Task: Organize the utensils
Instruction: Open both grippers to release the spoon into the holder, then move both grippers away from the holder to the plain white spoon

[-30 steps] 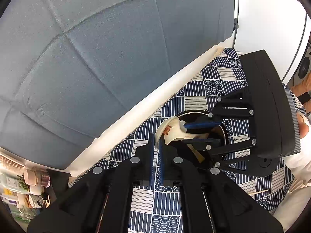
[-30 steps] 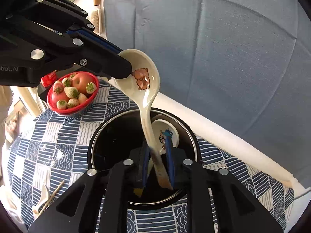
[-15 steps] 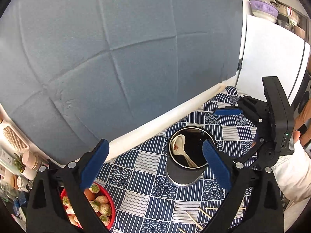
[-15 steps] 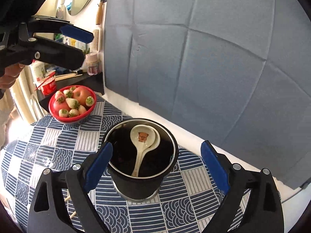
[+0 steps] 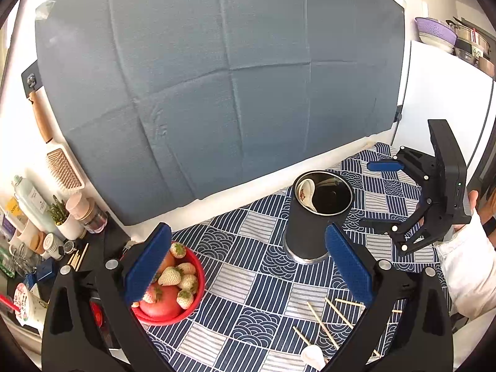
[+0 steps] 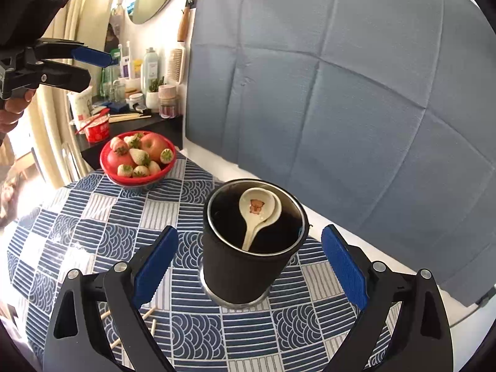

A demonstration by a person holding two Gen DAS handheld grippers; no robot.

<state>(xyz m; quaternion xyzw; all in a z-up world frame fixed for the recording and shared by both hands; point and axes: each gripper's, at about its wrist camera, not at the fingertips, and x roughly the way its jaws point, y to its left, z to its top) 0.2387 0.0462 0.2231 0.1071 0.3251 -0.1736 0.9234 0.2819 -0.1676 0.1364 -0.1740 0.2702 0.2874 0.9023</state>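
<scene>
A black utensil holder (image 6: 251,248) stands upright on the blue patterned tablecloth (image 6: 93,217). Two cream ceramic spoons (image 6: 259,209) lean inside it, bowls up, one with a bear picture. It also shows in the left wrist view (image 5: 319,217), spoon (image 5: 305,190) at its rim. Several wooden chopsticks (image 5: 328,322) and a white spoon (image 5: 313,355) lie on the cloth near the front. My left gripper (image 5: 251,269) is open and empty, back from the holder. My right gripper (image 6: 248,266) is open and empty, just in front of the holder; it also shows in the left view (image 5: 378,195).
A red bowl of strawberries and apples (image 6: 138,158) sits at the cloth's left end, also in the left view (image 5: 170,291). A black shelf (image 6: 130,121) with bottles, jars and chopsticks is beyond it. A grey-blue backdrop (image 6: 325,77) hangs behind the table.
Both grippers let go of the cream spoon, which now rests in the holder beside the other one. Both opened wide and pulled back up and away from the holder.
</scene>
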